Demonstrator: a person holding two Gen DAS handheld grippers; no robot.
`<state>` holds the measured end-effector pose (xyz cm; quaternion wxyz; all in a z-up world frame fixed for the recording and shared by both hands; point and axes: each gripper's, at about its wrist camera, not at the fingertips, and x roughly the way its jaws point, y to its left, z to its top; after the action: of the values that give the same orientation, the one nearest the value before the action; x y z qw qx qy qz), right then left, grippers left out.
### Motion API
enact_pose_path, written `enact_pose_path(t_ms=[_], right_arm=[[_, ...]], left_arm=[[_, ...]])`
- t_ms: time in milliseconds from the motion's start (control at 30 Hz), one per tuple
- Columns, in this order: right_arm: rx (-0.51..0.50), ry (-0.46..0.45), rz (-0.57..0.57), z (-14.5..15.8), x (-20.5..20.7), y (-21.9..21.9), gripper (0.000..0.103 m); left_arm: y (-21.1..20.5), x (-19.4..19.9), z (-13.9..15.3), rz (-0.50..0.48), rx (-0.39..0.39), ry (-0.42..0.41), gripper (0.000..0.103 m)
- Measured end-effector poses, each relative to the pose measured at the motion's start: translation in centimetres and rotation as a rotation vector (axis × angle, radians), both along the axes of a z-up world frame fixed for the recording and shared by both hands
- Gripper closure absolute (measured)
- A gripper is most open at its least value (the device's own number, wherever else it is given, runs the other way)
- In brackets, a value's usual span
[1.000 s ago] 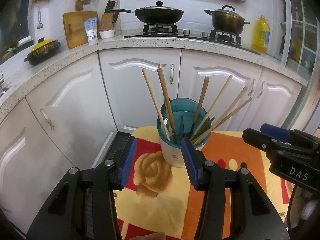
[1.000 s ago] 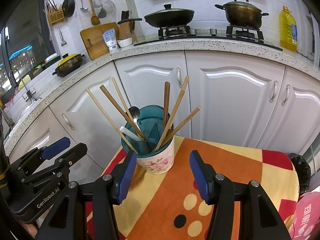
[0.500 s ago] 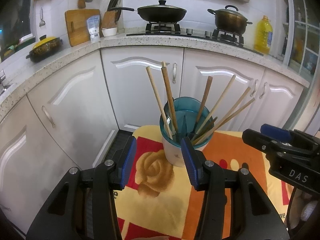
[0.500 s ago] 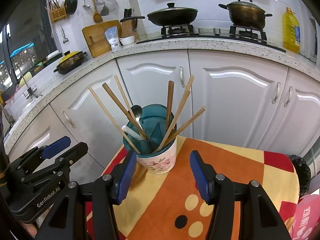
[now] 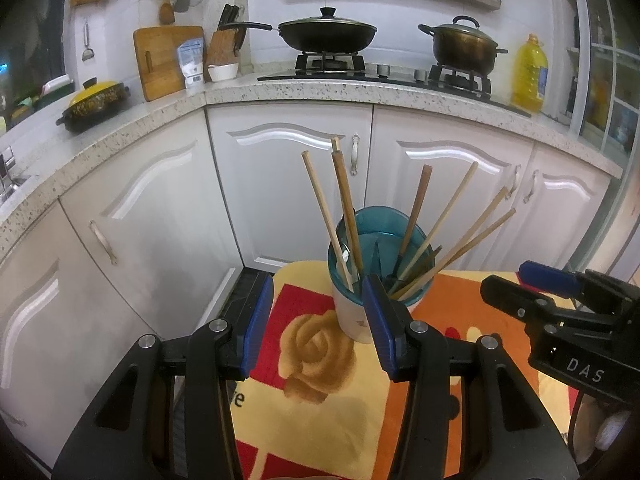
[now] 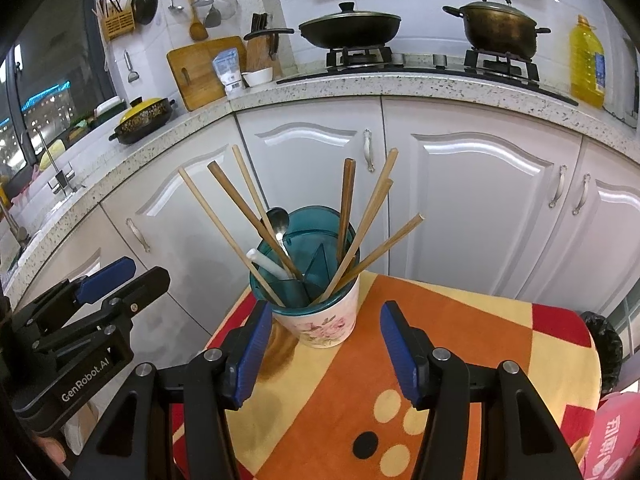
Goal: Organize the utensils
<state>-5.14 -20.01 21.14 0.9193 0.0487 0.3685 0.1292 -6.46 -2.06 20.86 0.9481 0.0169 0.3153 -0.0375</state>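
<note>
Compared with the frames a second earlier, little is changed: the utensil holder (image 5: 380, 280) is seen slightly higher and further from the left gripper (image 5: 318, 324), and the chopsticks (image 6: 348, 216) are fanned in the same arrangement. The holder, a pale flowered cup with a teal divided insert, is stood upright on the table (image 6: 460, 340), which is covered by an orange, yellow and red patterned cloth. Wooden chopsticks are leaned outward in several compartments; a metal spoon (image 6: 278, 220) and a white straw-like piece (image 6: 268, 265) are also held in the insert. The left gripper is shown with its blue-padded fingers (image 5: 256, 320) held apart and nothing between them, the holder lying just beyond and slightly right of the gap. The right gripper (image 6: 320, 346) is likewise shown with its fingers (image 6: 400, 348) spread and empty, the holder standing just ahead of the gap, nearer its left finger. Each gripper is visible at the edge of the other's view: the right one at the right edge of the left wrist view, the left one at the left edge of the right wrist view. Behind the table, white cabinet doors (image 5: 280, 184) are seen beneath a speckled counter carrying a wok (image 5: 328, 34), a lidded pot (image 5: 464, 46) and a yellow oil bottle (image 5: 530, 72).
</note>
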Motion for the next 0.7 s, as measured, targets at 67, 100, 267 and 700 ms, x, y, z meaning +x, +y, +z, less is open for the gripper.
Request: enact_pose_path(t_ms=[67,100,267,700], right_arm=[[0.0,0.0,-0.001,0.0,0.05,-0.02,0.049],[0.0,0.0,-0.002,-0.01,0.08,-0.05,0.048],[-0.001,0.007,-0.002,-0.17,0.25,0.0,0.048],[-0.011,0.009,0.004,-0.13,0.41,0.54,0.048]], left_arm=[[-0.04,0.14,0.06,-0.001,0.004,0.0,0.057],[-0.15,0.15,0.06,-0.001,0.005,-0.001,0.057],[-0.16,0.22,0.06,0.0,0.006,0.0,0.057],[-0.17,0.29,0.17,0.003,0.012,-0.002,0.057]])
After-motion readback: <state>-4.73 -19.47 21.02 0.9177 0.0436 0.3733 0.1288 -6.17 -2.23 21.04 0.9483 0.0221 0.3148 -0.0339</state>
